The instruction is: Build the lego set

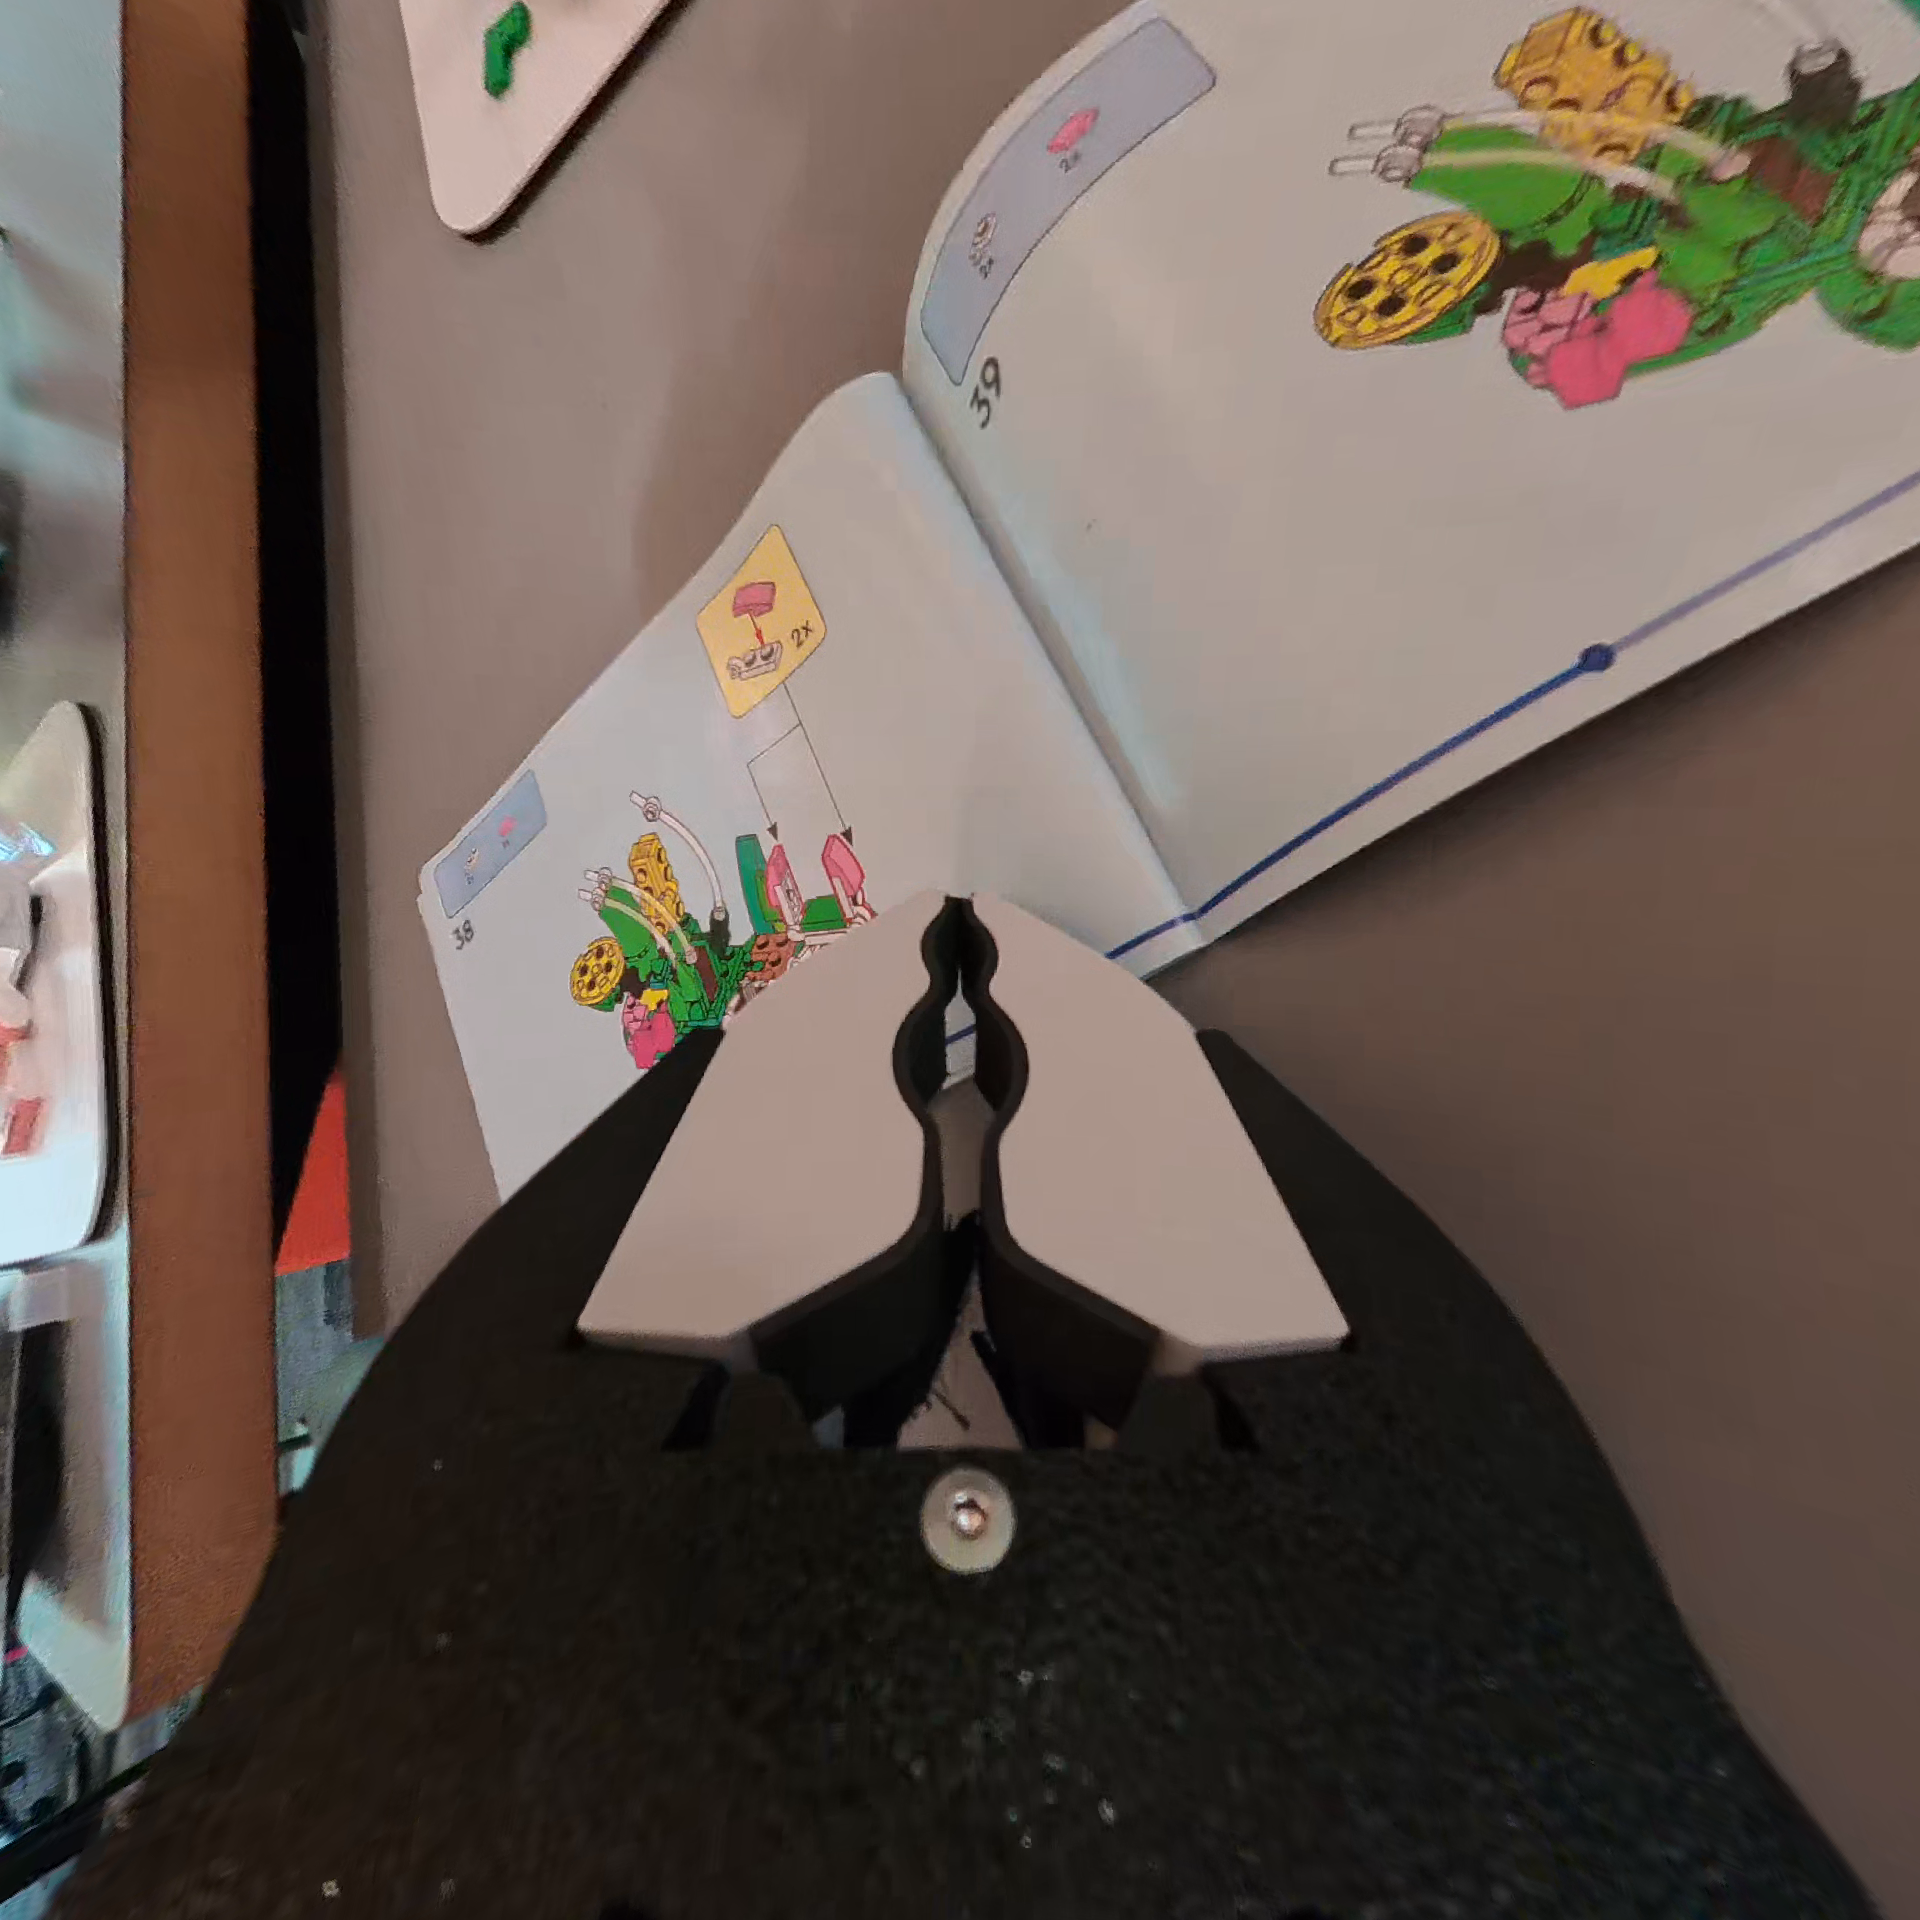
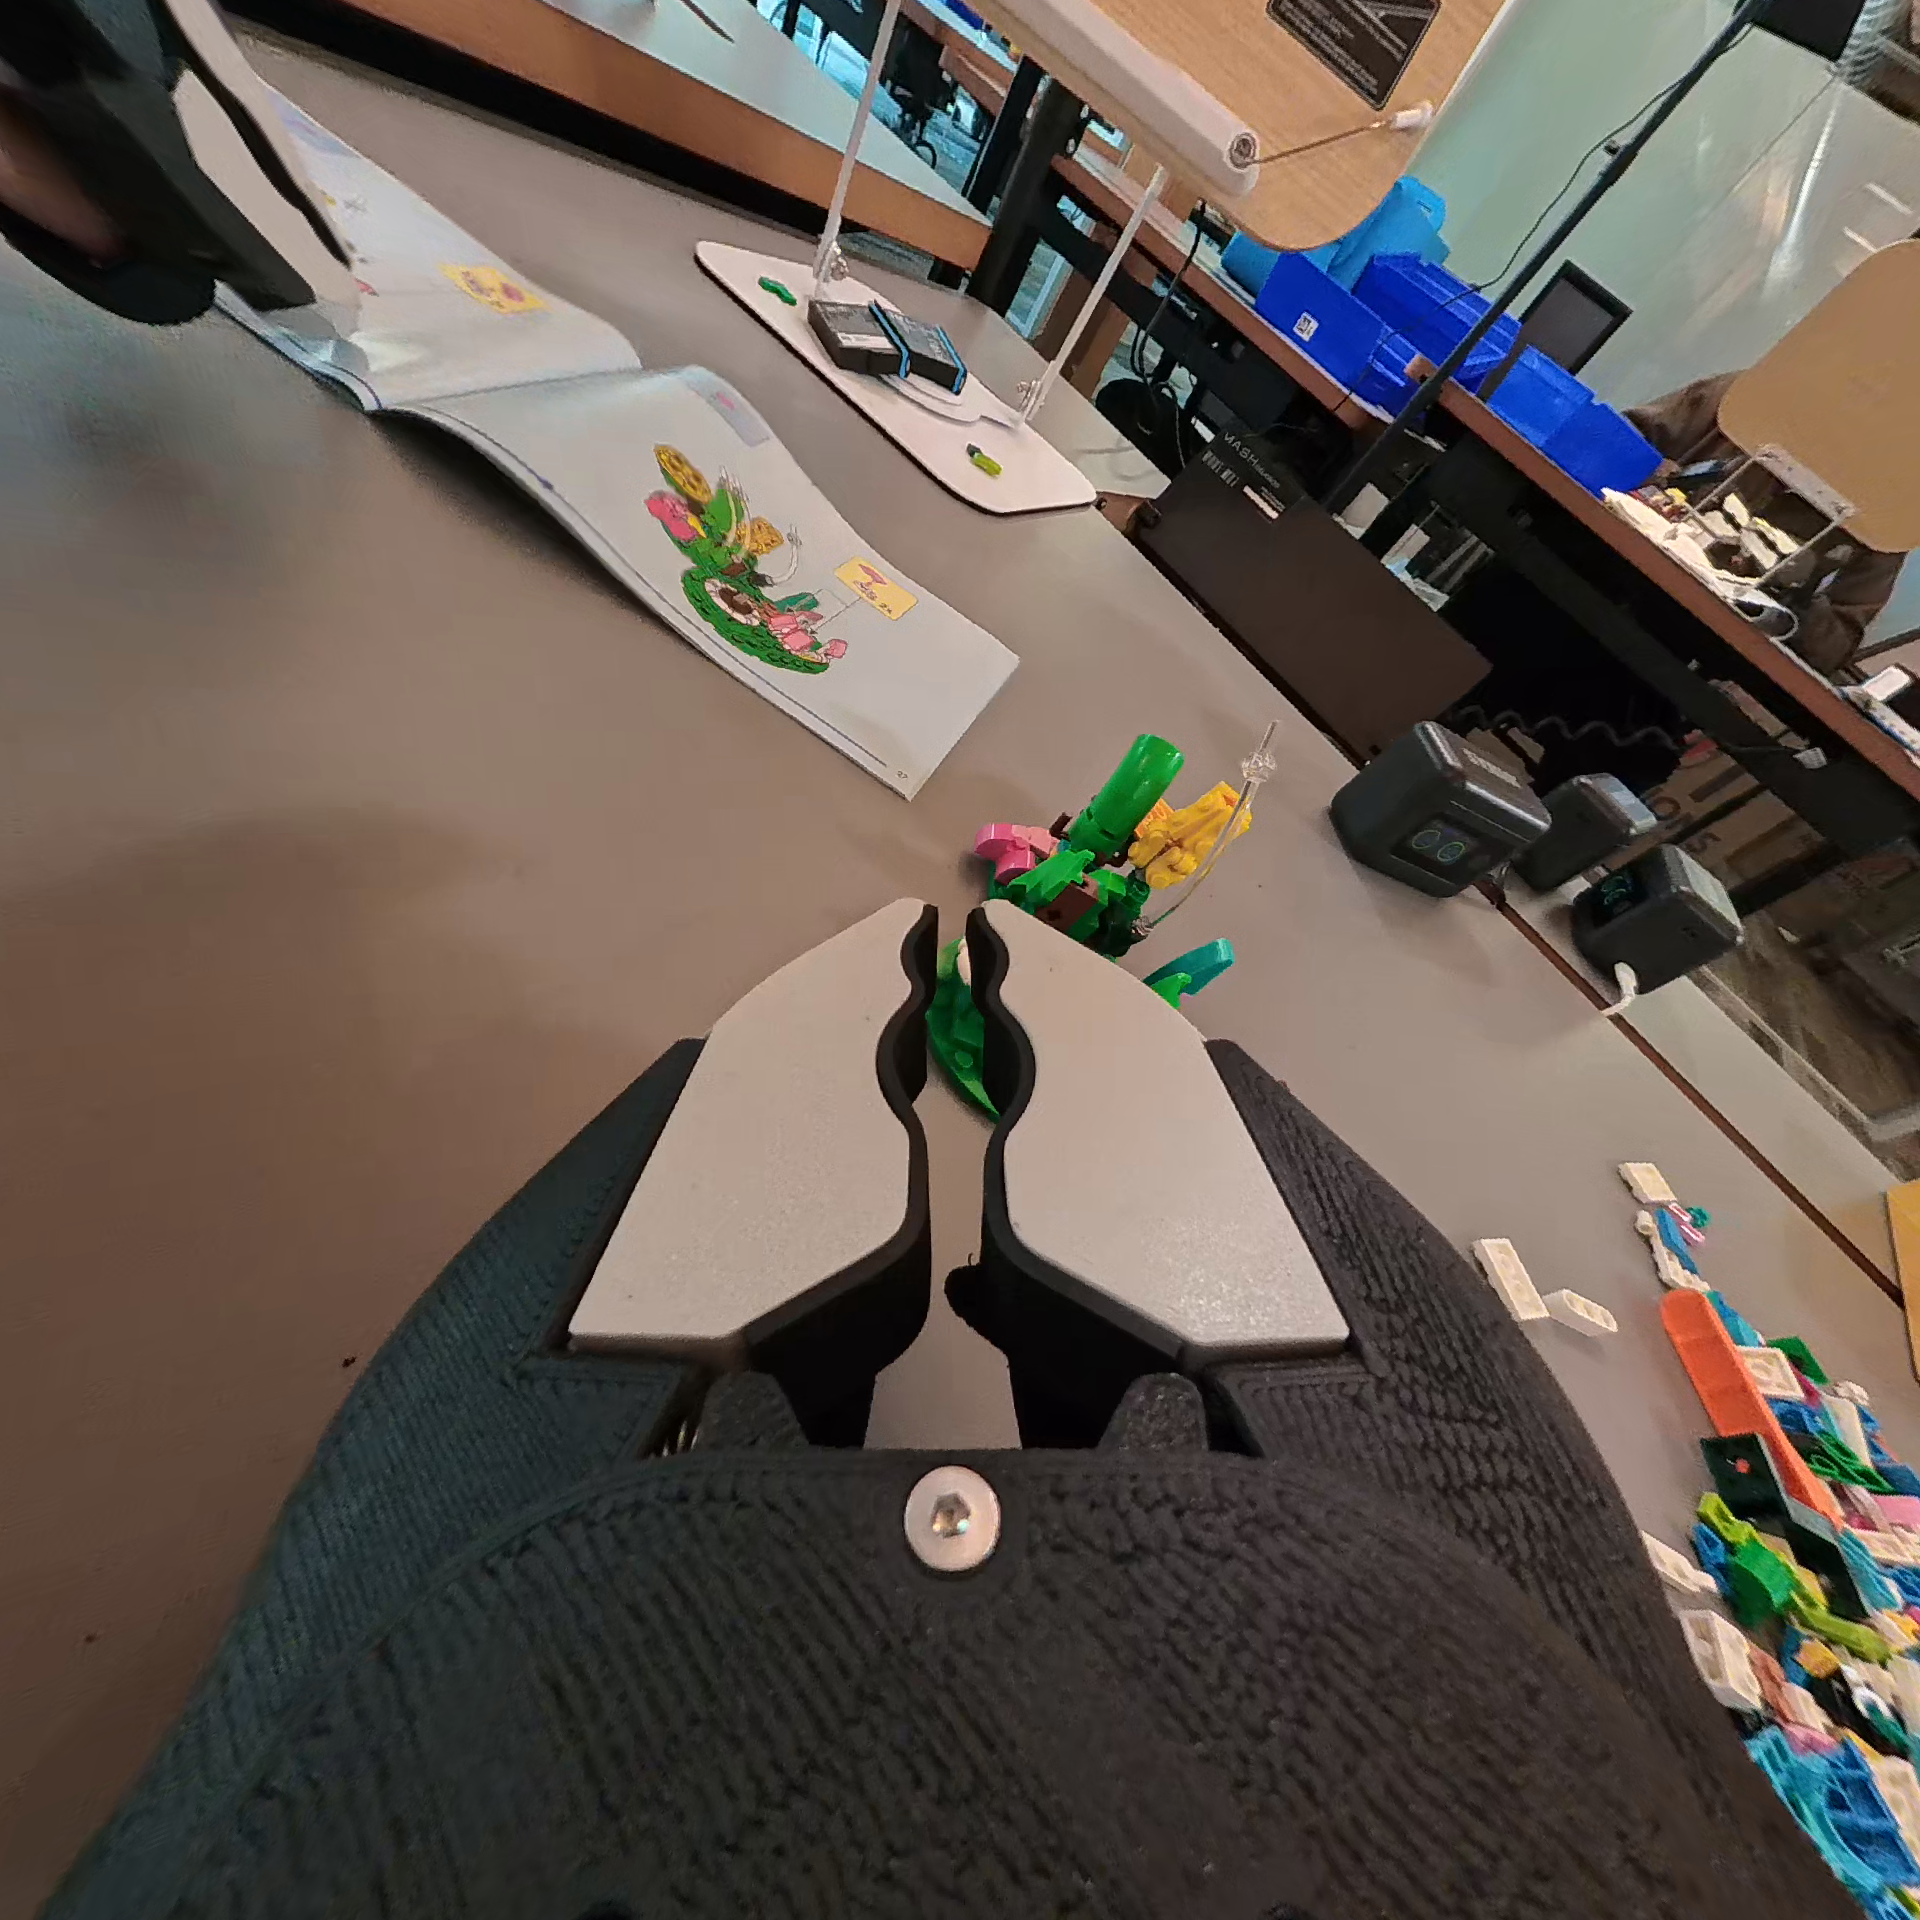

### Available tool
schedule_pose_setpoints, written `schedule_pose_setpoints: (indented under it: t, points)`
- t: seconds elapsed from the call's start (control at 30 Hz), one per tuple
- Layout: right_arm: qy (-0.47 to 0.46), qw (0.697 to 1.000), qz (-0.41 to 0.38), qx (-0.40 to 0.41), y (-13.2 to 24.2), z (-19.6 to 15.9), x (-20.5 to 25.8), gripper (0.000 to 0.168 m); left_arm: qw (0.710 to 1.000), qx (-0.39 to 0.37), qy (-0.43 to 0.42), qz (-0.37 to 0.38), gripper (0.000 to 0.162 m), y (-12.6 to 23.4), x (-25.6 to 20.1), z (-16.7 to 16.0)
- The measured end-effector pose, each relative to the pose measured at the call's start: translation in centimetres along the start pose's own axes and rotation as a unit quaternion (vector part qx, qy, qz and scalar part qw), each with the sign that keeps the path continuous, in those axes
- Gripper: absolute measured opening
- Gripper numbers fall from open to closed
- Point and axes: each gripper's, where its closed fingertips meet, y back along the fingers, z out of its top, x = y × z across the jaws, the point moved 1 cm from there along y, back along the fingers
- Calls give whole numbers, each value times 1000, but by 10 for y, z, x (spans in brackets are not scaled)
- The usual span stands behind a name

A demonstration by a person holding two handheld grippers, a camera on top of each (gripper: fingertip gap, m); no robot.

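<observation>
Both grippers hover over grey tabletop (image 2: 364, 883), nothing grasped.
Left gripper (image 1: 961, 902) fingers clenched tip to tip above open instruction booklet (image 1: 1299, 582). Right gripper (image 2: 953, 914) fingers nearly together, slim gap, empty, just before the part-built lego flower model (image 2: 1101, 852), which stands near booklet's edge. Loose brick pile (image 2: 1808, 1538) at right.

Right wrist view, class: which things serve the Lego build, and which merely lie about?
For the build:
instruction booklet
half-built flower model
loose brick pile
right gripper

Lying about:
black battery packs on white lamp base
black chargers
blue bins
</observation>
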Motion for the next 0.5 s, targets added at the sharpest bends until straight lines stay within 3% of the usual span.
schedule_pose_setpoints:
  t: [0.3, 0.4, 0.5]
  points:
    - [-1, 1000, -6, 0, -1, -1, -5, 4, 998, 8, -18, -54, 0, 24, -30, 3]
    - [-1, 1000, -7, -2, -1, 0, -6, 4, 993, -85, -79, -38, 0, 35, -33, 32]
    - [0, 1000, -6, -3, -1, 0, -6, 4, 977, -147, -129, -88, 0, 46, -62, 52]
